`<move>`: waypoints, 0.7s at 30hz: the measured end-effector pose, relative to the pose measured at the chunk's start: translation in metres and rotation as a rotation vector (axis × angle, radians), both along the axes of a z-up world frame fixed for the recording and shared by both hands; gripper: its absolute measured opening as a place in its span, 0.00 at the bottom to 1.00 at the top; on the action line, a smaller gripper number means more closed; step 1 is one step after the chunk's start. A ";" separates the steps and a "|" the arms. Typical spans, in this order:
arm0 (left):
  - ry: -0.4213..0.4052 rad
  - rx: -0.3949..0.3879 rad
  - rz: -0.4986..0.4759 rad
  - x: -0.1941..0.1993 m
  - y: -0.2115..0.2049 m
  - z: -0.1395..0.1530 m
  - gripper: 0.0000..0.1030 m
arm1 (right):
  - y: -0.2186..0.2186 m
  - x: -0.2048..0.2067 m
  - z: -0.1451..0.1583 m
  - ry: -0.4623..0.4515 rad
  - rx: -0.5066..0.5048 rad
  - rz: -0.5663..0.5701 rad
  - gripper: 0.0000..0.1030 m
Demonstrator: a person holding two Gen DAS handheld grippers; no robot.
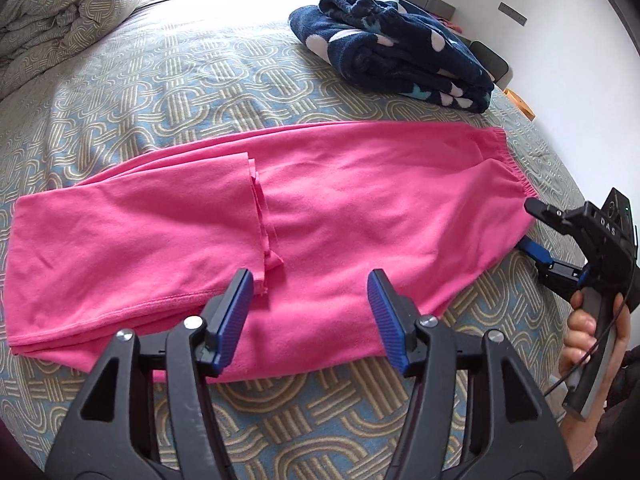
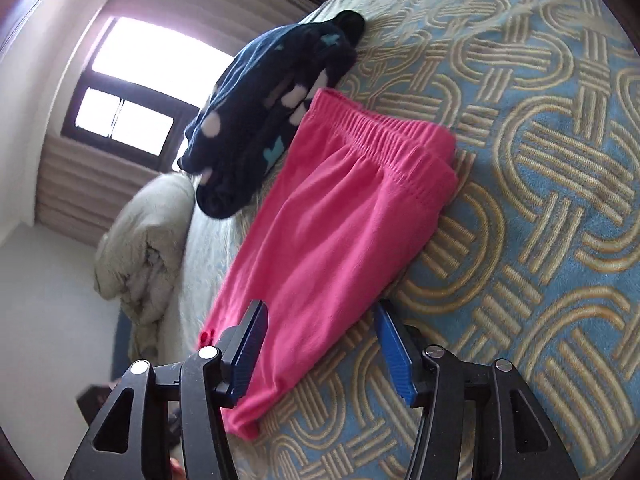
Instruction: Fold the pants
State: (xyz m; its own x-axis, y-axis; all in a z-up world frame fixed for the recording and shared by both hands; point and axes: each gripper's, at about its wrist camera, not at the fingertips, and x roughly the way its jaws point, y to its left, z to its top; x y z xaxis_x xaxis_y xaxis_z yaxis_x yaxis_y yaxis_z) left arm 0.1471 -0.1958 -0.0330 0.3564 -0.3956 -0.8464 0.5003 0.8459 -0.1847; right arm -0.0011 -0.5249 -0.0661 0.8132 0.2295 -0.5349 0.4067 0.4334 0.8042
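Observation:
Pink pants [image 1: 340, 216] lie flat across the patterned bedspread [image 1: 160, 80], legs doubled over at the left so the hems end near the middle, and the elastic waistband [image 1: 508, 160] at the right. My left gripper [image 1: 310, 292] is open just above the pants' near edge, with nothing pinched. My right gripper [image 1: 530, 226], held by a hand [image 1: 580, 328], is at the waistband end. In the right wrist view the right gripper [image 2: 320, 328] stands open, rolled sideways. The pants' [image 2: 328, 232] near edge lies between its fingers, and the pads do not press on it.
A folded navy spotted blanket [image 1: 392, 52] lies just beyond the waistband, close to the pants [image 2: 264, 120]. A rolled duvet [image 1: 60, 12] sits at the far left of the bed. The bed's edge and a wall with furniture are to the right.

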 end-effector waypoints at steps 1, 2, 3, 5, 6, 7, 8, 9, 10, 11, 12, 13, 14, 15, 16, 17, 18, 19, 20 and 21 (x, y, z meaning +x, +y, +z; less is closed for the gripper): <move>-0.003 0.001 -0.003 -0.001 0.002 0.002 0.59 | -0.008 0.002 -0.003 -0.018 0.040 -0.018 0.55; -0.008 0.005 -0.009 -0.002 0.003 0.004 0.59 | -0.014 0.006 -0.004 -0.030 0.062 -0.032 0.55; -0.017 0.013 -0.013 -0.003 0.005 0.005 0.59 | -0.019 0.010 -0.004 -0.037 0.070 -0.041 0.55; -0.032 0.028 -0.007 -0.003 0.009 0.007 0.59 | -0.025 0.020 -0.003 -0.039 0.069 -0.055 0.55; -0.033 0.031 0.003 -0.001 0.013 0.007 0.59 | -0.027 0.024 -0.003 -0.042 0.067 -0.063 0.55; -0.028 0.030 0.015 0.001 0.017 0.006 0.59 | -0.028 0.027 -0.002 -0.042 0.069 -0.071 0.55; -0.015 0.024 0.034 0.003 0.023 0.004 0.59 | -0.029 0.030 -0.001 -0.044 0.069 -0.080 0.55; -0.002 0.015 0.050 0.006 0.028 0.003 0.59 | -0.028 0.032 0.000 -0.043 0.062 -0.082 0.47; 0.012 0.005 0.067 0.008 0.035 0.001 0.59 | -0.027 0.034 0.001 -0.038 0.042 -0.086 0.36; 0.022 -0.003 0.086 0.010 0.041 0.000 0.59 | -0.026 0.036 0.002 -0.022 0.013 -0.089 0.11; 0.027 -0.008 0.101 0.012 0.047 -0.001 0.59 | -0.024 0.038 0.003 -0.004 -0.015 -0.090 0.10; 0.027 -0.011 0.116 0.014 0.054 -0.001 0.59 | -0.023 0.039 0.003 0.001 -0.026 -0.095 0.10; 0.024 -0.011 0.131 0.016 0.061 -0.001 0.59 | -0.020 0.038 0.005 -0.002 -0.043 -0.099 0.09; 0.022 -0.009 0.148 0.019 0.068 -0.001 0.59 | -0.017 0.038 0.011 -0.002 -0.078 -0.100 0.09; 0.022 -0.010 0.166 0.022 0.075 -0.001 0.59 | -0.013 0.039 0.019 -0.003 -0.121 -0.098 0.09; 0.025 -0.015 0.193 0.026 0.086 -0.002 0.59 | -0.007 0.040 0.028 -0.005 -0.171 -0.093 0.09; 0.032 -0.024 0.217 0.029 0.095 -0.002 0.59 | 0.000 0.042 0.040 -0.008 -0.229 -0.085 0.09; 0.040 -0.038 0.241 0.033 0.104 -0.002 0.59 | 0.007 0.044 0.052 -0.014 -0.287 -0.073 0.09; 0.051 -0.059 0.267 0.036 0.115 -0.002 0.59 | 0.017 0.049 0.066 -0.026 -0.345 -0.057 0.09; 0.062 -0.082 0.293 0.039 0.126 -0.002 0.59 | 0.026 0.052 0.079 -0.044 -0.392 -0.034 0.09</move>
State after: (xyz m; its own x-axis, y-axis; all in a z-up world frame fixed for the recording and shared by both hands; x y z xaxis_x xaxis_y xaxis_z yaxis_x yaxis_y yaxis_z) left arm 0.1861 -0.0699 -0.0351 0.4136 -0.3519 -0.8397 0.2233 0.9333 -0.2812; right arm 0.0507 -0.4984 0.0128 0.8409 -0.0129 -0.5410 0.3952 0.6975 0.5977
